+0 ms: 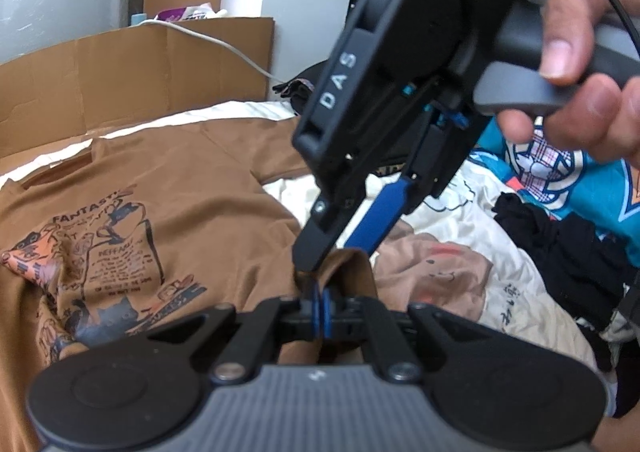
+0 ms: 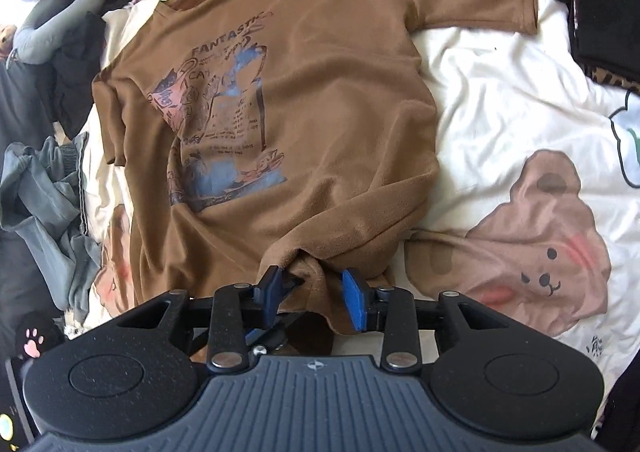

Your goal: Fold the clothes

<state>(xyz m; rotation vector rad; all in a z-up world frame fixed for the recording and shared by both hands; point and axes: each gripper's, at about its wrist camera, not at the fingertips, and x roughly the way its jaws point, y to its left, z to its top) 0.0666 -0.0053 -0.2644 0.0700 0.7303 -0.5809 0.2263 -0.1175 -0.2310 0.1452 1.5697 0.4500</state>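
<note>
The right gripper points steeply down at the bed, a hand on its handle. Its blue pads stand apart with a bunched corner of hem between them, not pressed. The left gripper angles down, jaws clamped together on the same hem fold.

A cardboard box stands behind the bed. Grey garments lie at one side, dark clothes at the other.

The brown T-shirt lies front-up on the cream bear-print sheet, printed graphic showing, one sleeve spread flat, fabric lightly wrinkled.
</note>
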